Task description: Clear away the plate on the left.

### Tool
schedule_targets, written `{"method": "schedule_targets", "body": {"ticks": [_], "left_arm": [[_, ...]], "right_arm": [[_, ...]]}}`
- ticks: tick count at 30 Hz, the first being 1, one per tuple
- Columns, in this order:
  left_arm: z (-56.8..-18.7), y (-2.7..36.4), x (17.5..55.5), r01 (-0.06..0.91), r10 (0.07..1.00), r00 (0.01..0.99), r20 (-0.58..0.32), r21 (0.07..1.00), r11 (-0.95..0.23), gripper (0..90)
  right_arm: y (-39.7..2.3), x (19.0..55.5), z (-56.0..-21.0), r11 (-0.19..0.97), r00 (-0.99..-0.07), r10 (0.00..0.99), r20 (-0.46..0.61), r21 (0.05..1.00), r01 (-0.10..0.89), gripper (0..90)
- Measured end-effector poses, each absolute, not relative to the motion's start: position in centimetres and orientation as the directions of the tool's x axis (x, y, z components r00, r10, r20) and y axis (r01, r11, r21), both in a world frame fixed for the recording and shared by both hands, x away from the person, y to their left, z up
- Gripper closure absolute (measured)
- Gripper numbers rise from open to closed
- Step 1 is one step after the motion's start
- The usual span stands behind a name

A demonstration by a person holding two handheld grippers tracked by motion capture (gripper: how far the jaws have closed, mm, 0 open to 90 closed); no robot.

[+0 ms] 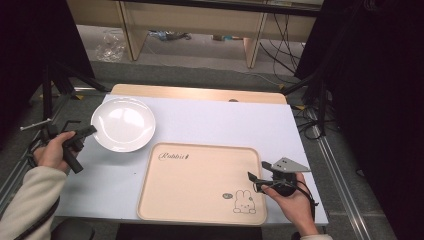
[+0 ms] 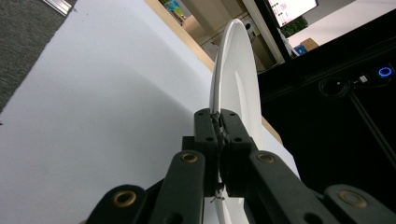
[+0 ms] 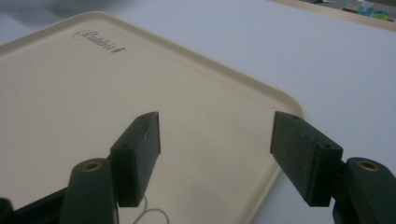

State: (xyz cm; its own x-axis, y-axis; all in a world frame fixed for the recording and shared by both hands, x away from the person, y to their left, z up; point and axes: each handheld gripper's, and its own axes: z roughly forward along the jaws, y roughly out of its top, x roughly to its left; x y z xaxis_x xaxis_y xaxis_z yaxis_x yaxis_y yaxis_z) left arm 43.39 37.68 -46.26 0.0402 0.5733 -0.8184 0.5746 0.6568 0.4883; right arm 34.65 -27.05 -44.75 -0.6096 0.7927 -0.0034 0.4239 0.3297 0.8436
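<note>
Two tools, one per hand; one plate, one tray, one table. Left tool sits at the table's left edge, held by the left hand; its jaws are clenched on the near-left rim of the plate; in the left gripper view the two black pads meet on the thin white rim, w/ the plate seen edge-on, rising away from the jaws. Plate: round, white, glossy, shallow w/ a wide flat rim; it lies on the table's left-rear part, its right-front edge just beside the tray's rear-left corner; whether they touch I cannot tell.

Right tool is released, jaws spread wide apart w/ nothing between them; it hovers over the tray's right-front part, near the rabbit drawing; right hand grips it from below-right; grey three-cornered plate on top. In the right gripper view the jaws are blocky, matte black, w/ brass-coloured pivot pins.

Tray: one, cream, smooth, rectangular w/ rounded corners and a low raised lip; script word "Rabbit" at its rear-left; outline rabbit at front-right. Table: white matte top, pale wood strip along the far edge. Grey carpet floor beyond; cables at right.
</note>
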Motion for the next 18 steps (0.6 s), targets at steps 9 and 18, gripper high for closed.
{"method": "schedule_targets", "body": {"ticks": [9, 18], "left_arm": [[-45.8, 37.1, 43.3, 0.587, 0.572, 0.066, -0.818, 0.495, 0.640, 86.8], [-45.5, 36.4, 43.3, 0.601, 0.584, 0.089, -0.807, 0.511, 0.614, 86.8]], "right_arm": [[-27.0, 34.6, -44.7, 0.330, -0.610, 0.792, -0.003, 0.844, 0.424, 34.1], [-27.0, 34.6, -44.7, 0.330, -0.610, 0.793, -0.004, 0.844, 0.423, 34.1]]}}
